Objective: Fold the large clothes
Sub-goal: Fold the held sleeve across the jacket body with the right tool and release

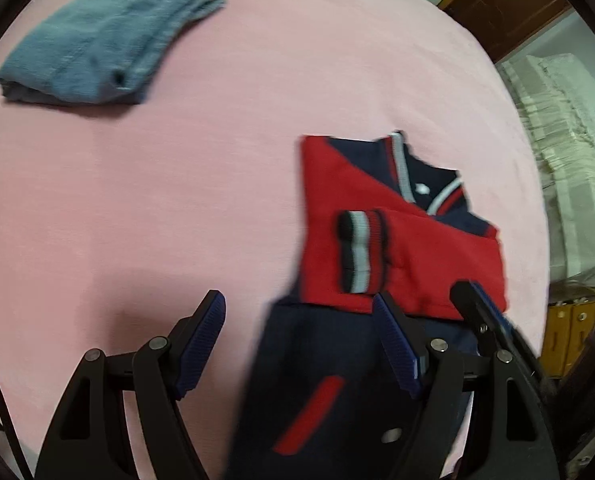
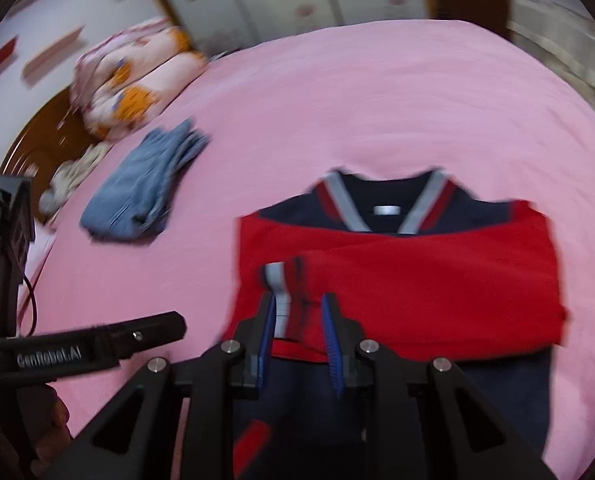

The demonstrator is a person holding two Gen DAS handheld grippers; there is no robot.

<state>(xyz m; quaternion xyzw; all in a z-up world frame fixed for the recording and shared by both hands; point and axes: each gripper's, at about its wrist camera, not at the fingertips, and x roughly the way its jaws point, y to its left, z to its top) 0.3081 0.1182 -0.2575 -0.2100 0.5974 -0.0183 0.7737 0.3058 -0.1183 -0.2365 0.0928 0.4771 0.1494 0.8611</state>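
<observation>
Red/navy jacket (image 2: 397, 272) lies flat on the pink bedsheet (image 2: 377, 100), collar w/ grey-and-red trim away from the cameras, both red sleeves folded across the chest, striped cuff (image 1: 361, 252) of the top sleeve ending near the jacket's left edge. Navy lower part w/ a red pocket stripe runs toward the cameras, under the grippers. Right gripper (image 2: 301, 336) sits low over the jacket's middle, jaws narrow, blue pads close on either side of the cuff area; frame is motion-blurred, so it looks like cloth is between the pads but I can't tell if it's actually pinched. In the left wrist view the right gripper also shows, at the jacket's lower right edge. Left gripper (image 1: 297, 340) is spread wide, nothing between the pads; its left finger is over bare sheet just beside the jacket, its right finger over the navy fabric near the red hem. In the right wrist view the left gripper appears as a black arm w/ white lettering at lower left, over the sheet. Folded blue jeans (image 1: 109, 36) lie well apart from the jacket, up-left on the sheet. Beyond them, at the bed's far corner, a floral quilt bundle (image 2: 133, 76) by a wooden headboard (image 2: 45, 128). Wooden cabinet (image 1: 505, 8) and a white stack (image 1: 565, 128) past the bed edge.
</observation>
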